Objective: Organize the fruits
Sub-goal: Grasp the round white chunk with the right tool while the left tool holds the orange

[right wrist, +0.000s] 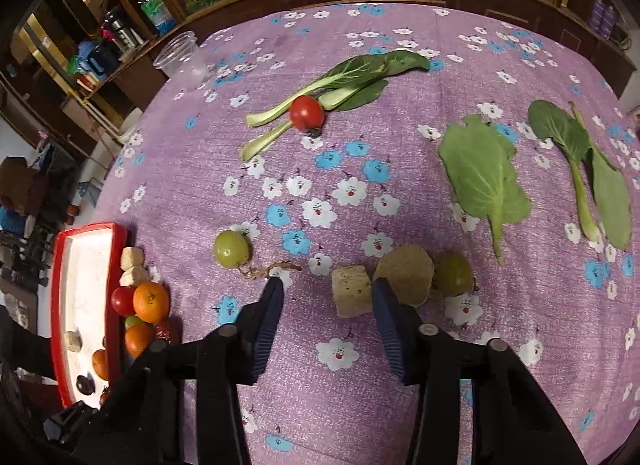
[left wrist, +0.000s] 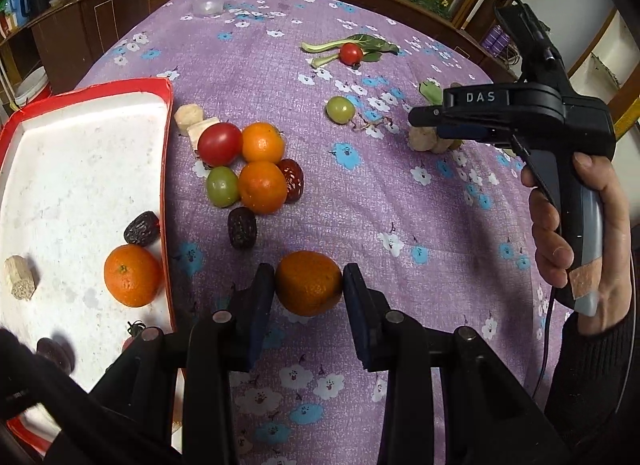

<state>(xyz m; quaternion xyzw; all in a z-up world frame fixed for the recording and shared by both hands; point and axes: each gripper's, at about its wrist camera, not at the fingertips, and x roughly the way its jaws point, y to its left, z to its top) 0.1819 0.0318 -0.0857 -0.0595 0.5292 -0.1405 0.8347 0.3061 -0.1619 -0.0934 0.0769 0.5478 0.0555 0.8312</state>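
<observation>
While our left gripper (left wrist: 308, 285) clamps an orange (left wrist: 308, 283) above the cloth (left wrist: 400, 205) beside the tray (left wrist: 166, 169), our right gripper (right wrist: 326, 285) hangs unclenched, empty, a beige chunk (right wrist: 350, 291) near its right finger.

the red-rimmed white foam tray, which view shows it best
The left wrist view: the red-rimmed white foam tray fills its left side, with an orange and a dark date inside. The right wrist view shows the tray only small and foreshortened at the left edge.
</observation>
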